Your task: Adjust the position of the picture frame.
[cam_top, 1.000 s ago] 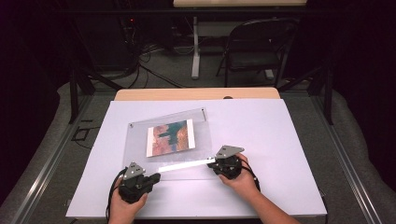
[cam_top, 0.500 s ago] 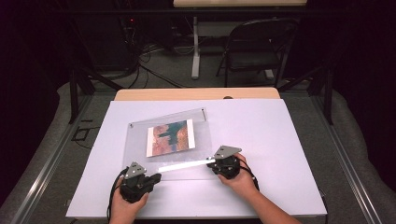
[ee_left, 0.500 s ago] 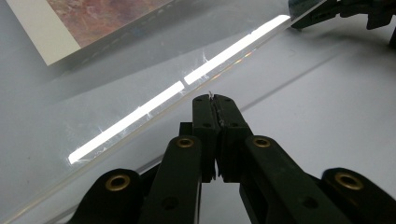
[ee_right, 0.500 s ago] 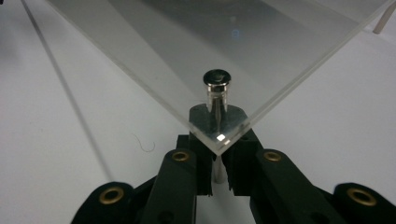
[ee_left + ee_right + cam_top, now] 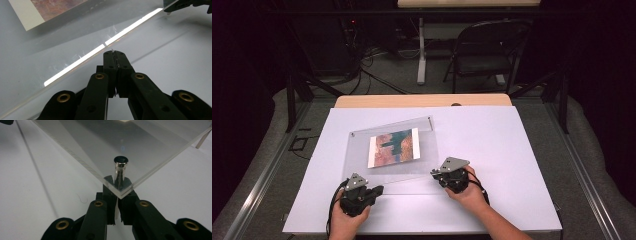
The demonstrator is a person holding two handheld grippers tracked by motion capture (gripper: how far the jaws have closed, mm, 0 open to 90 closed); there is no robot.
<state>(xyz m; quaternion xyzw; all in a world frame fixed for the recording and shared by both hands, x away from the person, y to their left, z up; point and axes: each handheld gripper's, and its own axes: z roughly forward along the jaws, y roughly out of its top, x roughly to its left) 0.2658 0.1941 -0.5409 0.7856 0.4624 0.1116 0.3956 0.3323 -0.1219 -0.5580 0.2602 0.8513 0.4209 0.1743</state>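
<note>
A clear acrylic panel (image 5: 362, 145) lies on the white table (image 5: 512, 150) with a colourful picture (image 5: 393, 147) under it. My right gripper (image 5: 434, 172) is at the panel's near right corner. In the right gripper view the jaws of the right gripper (image 5: 117, 182) are shut on a metal standoff (image 5: 120, 168) with a black cap, which passes through the panel (image 5: 112, 137) at that corner. My left gripper (image 5: 379, 190) sits just short of the panel's near edge (image 5: 75, 62). The left gripper (image 5: 115, 53) is shut with nothing between its jaws. The right gripper (image 5: 175, 6) shows far off.
Another standoff (image 5: 430, 120) stands at the panel's far right corner. A wooden strip (image 5: 422, 100) borders the table's far edge. Behind it are a folding chair (image 5: 487, 50) and floor cables (image 5: 377, 65). The table's right half is bare white.
The bright glint along the panel's near edge has faded in the high view. Both grippers stay about where they were.
</note>
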